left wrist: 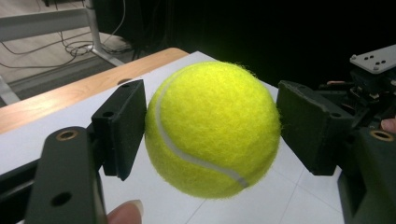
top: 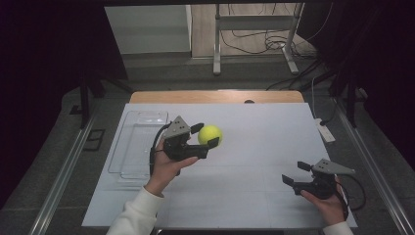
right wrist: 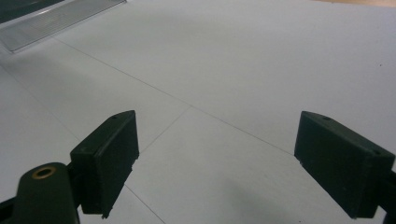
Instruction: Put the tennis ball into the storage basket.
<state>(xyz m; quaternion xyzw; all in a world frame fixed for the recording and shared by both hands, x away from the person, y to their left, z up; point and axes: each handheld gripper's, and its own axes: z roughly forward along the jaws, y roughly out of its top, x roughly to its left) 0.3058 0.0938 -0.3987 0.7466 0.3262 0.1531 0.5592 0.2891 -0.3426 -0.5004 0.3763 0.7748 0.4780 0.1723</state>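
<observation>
A yellow tennis ball (top: 210,135) hangs above the white sheet, left of the middle, with my left gripper (top: 205,135) shut on it. In the left gripper view the ball (left wrist: 212,130) sits squeezed between the two black pads (left wrist: 123,126), and a fingertip shows at the bottom edge. My right gripper (top: 295,173) rests low near the front right corner of the sheet, held in a hand. Its jaws stand wide apart in the right gripper view (right wrist: 215,158), with only bare white sheet between them. Past the ball, the right gripper (left wrist: 369,79) also shows in the left gripper view.
A clear plastic tray (top: 128,117) lies on the sheet's left side, just left of my left hand; its corner (right wrist: 46,23) shows in the right gripper view. The white sheet (top: 254,147) covers a wooden table (top: 215,96). A white power strip (top: 325,131) lies off the right edge.
</observation>
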